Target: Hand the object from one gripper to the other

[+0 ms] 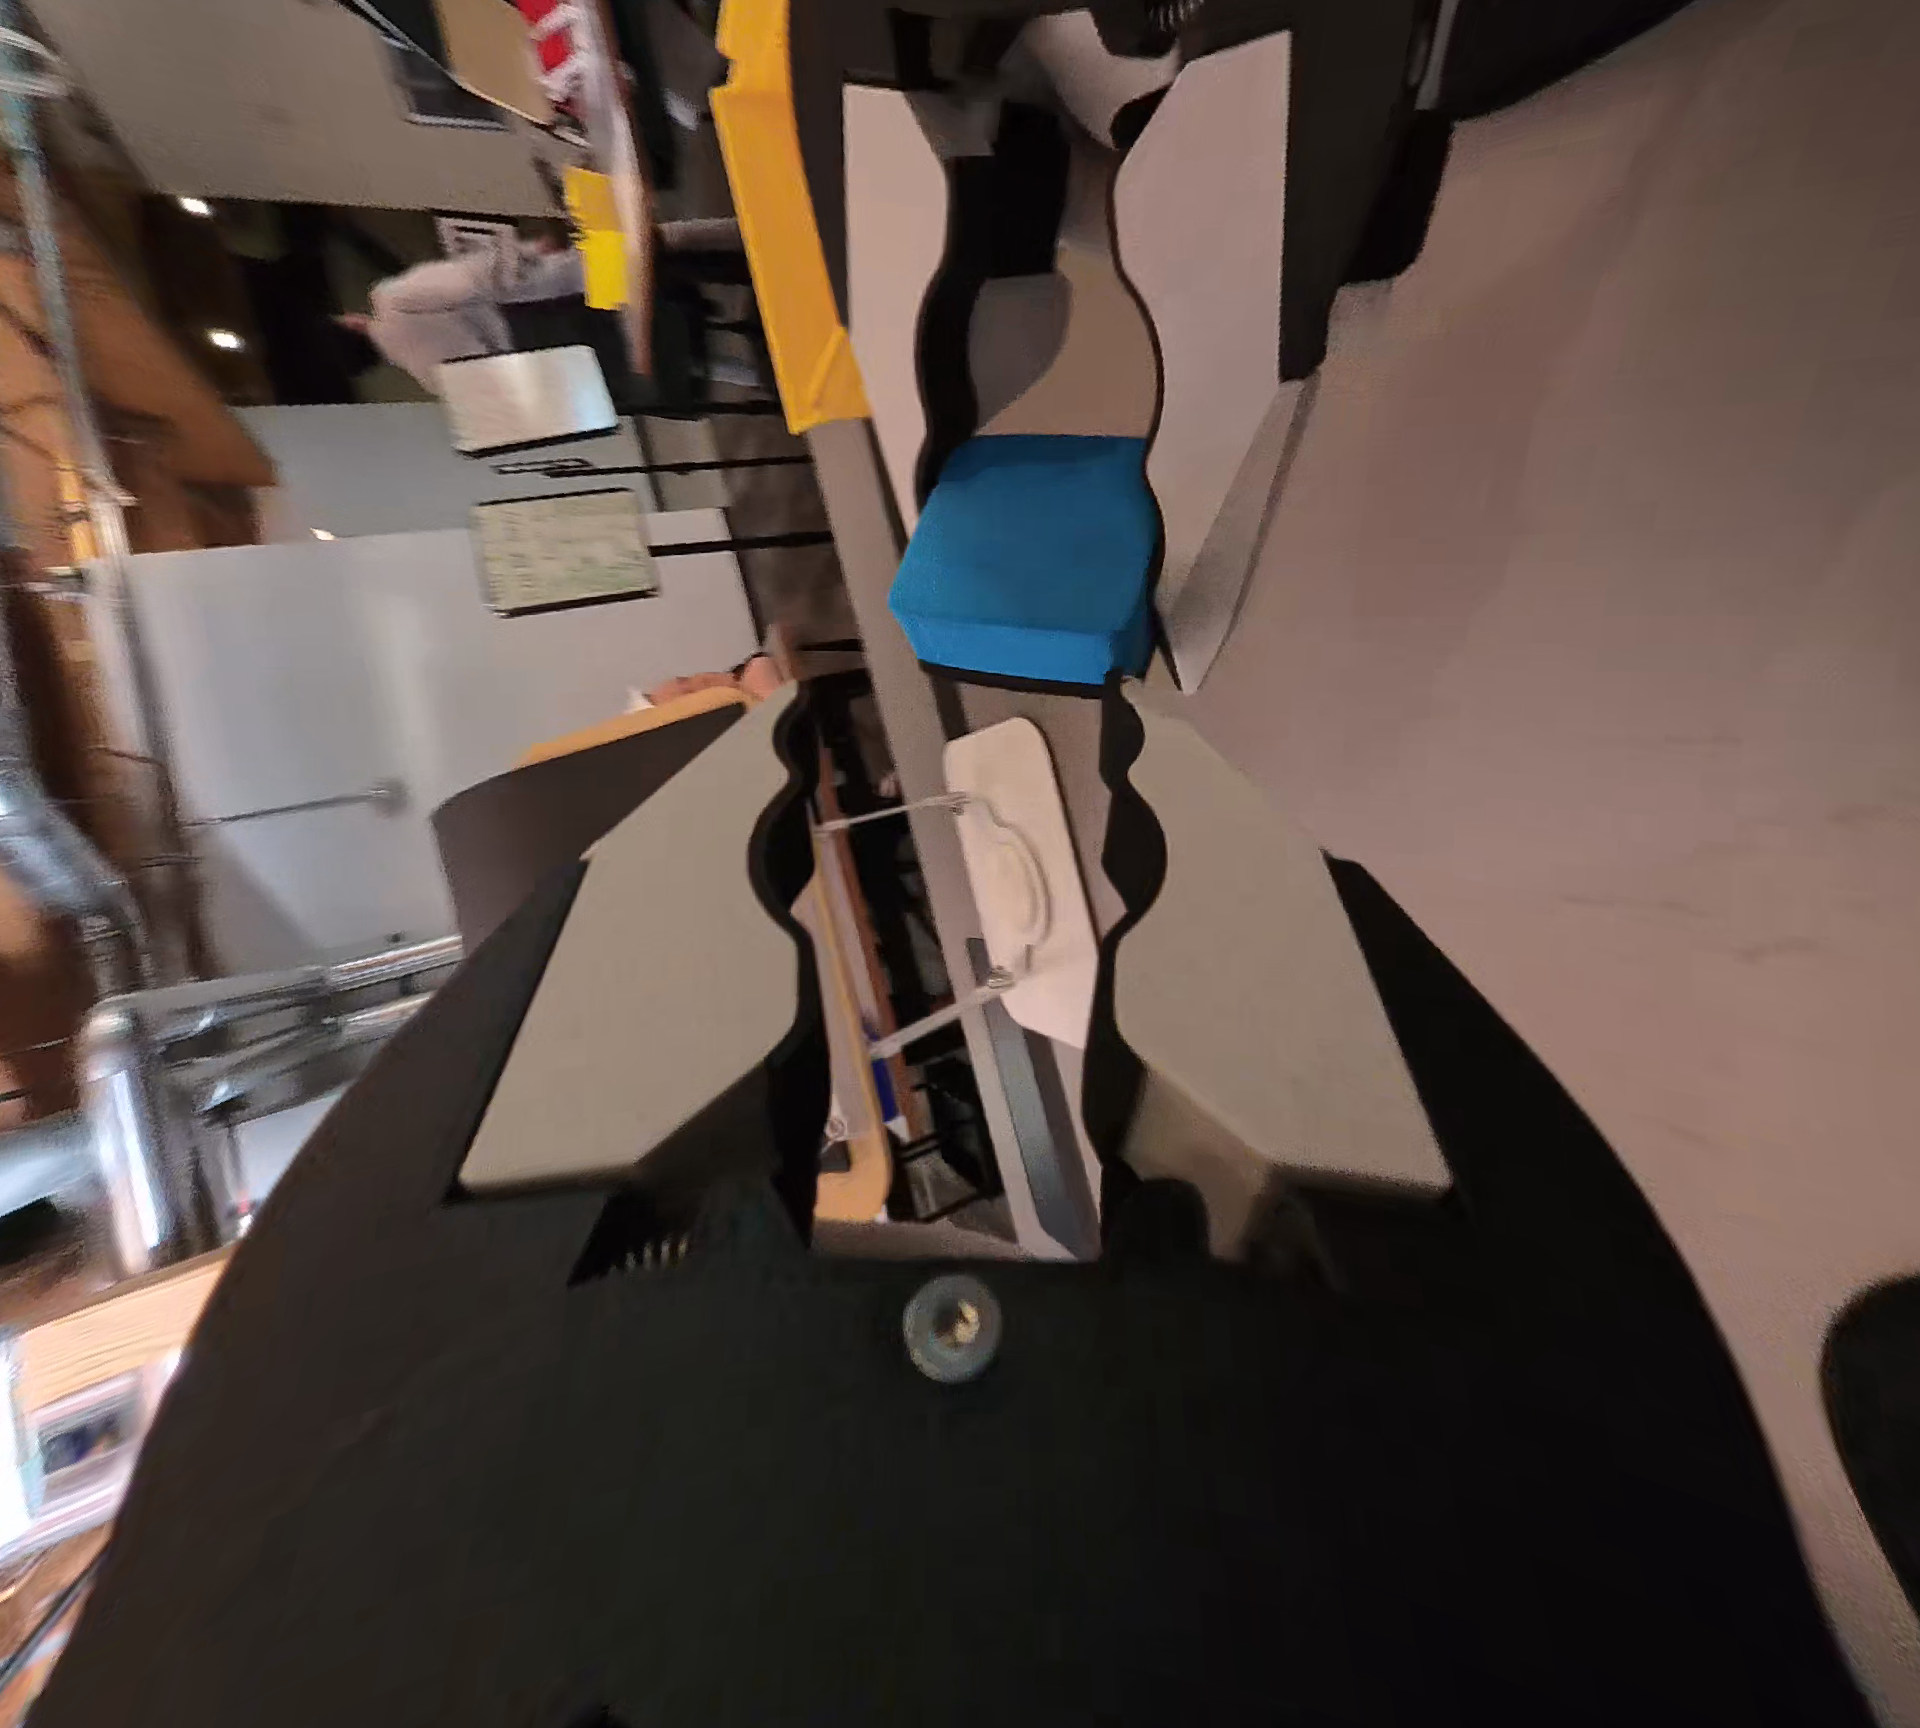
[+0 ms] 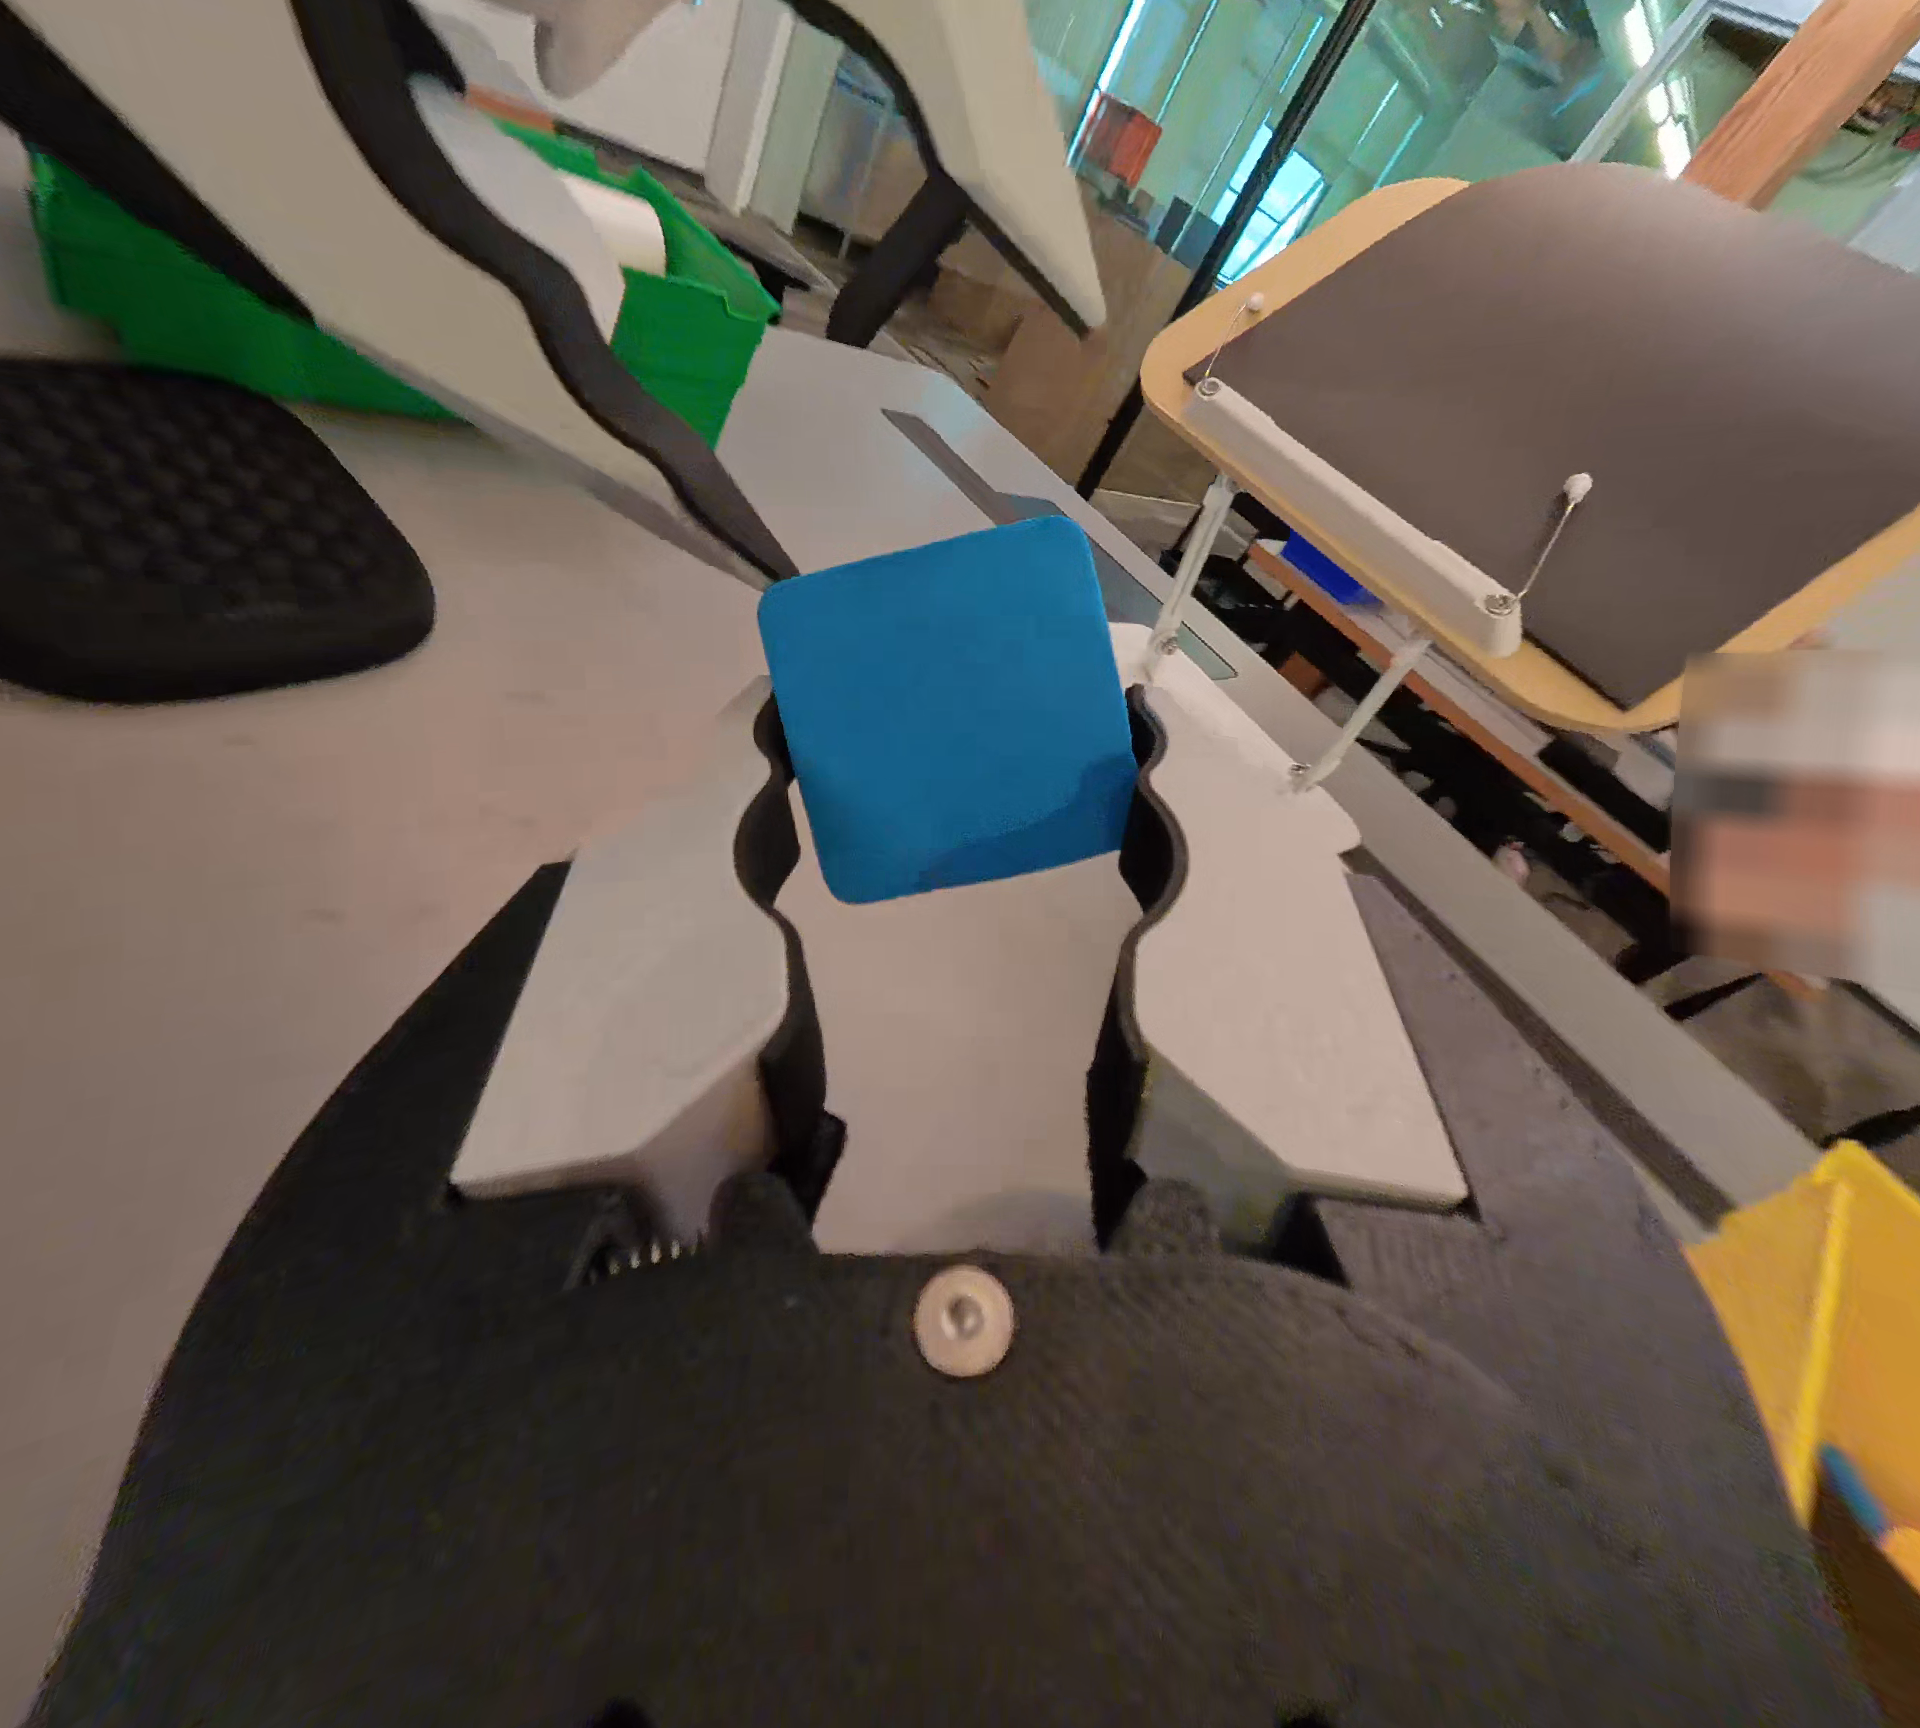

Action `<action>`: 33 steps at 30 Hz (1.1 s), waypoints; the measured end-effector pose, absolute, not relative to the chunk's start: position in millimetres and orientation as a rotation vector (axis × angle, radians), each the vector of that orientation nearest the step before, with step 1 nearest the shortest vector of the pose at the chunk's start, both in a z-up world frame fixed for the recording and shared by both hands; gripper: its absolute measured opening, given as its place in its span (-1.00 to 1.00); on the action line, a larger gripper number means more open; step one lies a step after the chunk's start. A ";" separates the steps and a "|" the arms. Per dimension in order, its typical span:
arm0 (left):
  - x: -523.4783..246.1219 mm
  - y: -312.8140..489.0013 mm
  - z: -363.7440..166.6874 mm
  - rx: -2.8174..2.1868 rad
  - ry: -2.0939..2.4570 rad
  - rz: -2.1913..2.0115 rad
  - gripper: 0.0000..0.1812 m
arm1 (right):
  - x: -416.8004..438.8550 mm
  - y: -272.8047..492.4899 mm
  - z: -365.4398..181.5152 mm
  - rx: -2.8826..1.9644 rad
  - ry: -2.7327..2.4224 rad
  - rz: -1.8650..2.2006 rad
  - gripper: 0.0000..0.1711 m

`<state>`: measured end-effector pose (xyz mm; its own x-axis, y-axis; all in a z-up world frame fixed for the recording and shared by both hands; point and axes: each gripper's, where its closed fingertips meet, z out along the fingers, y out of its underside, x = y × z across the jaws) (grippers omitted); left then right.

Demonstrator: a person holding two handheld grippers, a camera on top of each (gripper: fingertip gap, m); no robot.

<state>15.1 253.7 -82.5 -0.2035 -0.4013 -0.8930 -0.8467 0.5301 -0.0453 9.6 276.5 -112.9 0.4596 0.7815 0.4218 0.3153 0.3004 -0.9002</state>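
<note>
Right tool [image 2: 951,743] clamped on blue block [image 2: 945,707], left tool [image 1: 951,748] apart; grey table [image 2: 312,847], green bin [image 2: 686,328], glass-walled room

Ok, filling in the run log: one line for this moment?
phase: pre-handover | right gripper: shut on blue block | left gripper: open, facing block, not gripping

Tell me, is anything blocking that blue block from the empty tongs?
Nothing visible does. The right tongs grip the blue block, and the left tongs stand open just short of it, only air between their tips and the block.
</note>
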 end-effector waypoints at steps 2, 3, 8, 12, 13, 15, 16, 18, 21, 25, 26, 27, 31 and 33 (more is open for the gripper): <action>17.4 253.1 -71.6 -1.003 1.731 0.579 -0.39 | 10.3 274.9 -105.9 -1.287 -1.048 0.534 -0.29; 18.8 251.7 -63.3 -0.968 1.682 0.569 -0.36 | 10.3 272.8 -100.5 -1.281 -1.011 0.616 -0.30; 15.0 246.5 -42.8 -0.806 1.537 0.611 -0.21 | 12.2 254.2 -65.6 -1.169 -0.813 1.111 -0.29; 20.3 237.7 -54.8 -0.777 1.531 0.533 -0.07 | 13.1 238.2 -49.8 -1.075 -0.751 1.403 -0.29; 22.6 235.6 -56.6 -0.766 1.530 0.526 -0.06 | 10.7 232.4 -50.1 -1.065 -0.772 1.461 -0.30; 27.2 232.6 -57.6 -0.734 1.528 0.538 -0.02 | 5.7 221.9 -52.7 -1.055 -0.820 1.549 -0.30; 29.4 231.4 -57.1 -0.712 1.525 0.550 -0.02 | 3.3 217.3 -54.3 -1.051 -0.843 1.584 -0.29; 33.6 229.9 -58.8 -0.680 1.532 0.573 -0.03 | -0.4 210.3 -56.3 -1.041 -0.873 1.639 -0.29; 39.6 227.8 -64.2 -0.653 1.543 0.579 -0.11 | -5.9 202.8 -58.6 -1.031 -0.903 1.696 -0.30; 42.8 229.8 -68.0 -0.626 1.522 0.602 -0.38 | -13.1 191.0 -60.7 -1.010 -0.952 1.743 -0.30; 42.6 229.8 -67.8 -0.625 1.521 0.601 -0.38 | -13.4 191.0 -60.8 -1.010 -0.949 1.750 -0.30; 42.0 230.3 -68.3 -0.637 1.526 0.593 -0.38 | -13.7 191.4 -60.8 -1.014 -0.945 1.756 -0.30; 39.0 233.5 -67.1 -0.648 1.535 0.632 -0.38 | -15.8 197.9 -61.7 -1.045 -0.920 1.696 -0.22; 34.0 238.9 -60.8 -0.693 1.512 0.662 -0.38 | -17.4 208.9 -68.1 -1.120 -0.918 1.579 -0.11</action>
<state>34.0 238.9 -60.8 -0.0350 -0.0368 -0.9987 -0.7588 0.6513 0.0026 -17.4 208.9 -68.1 -0.1197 0.9650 -0.2332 -0.2749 -0.2580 -0.9262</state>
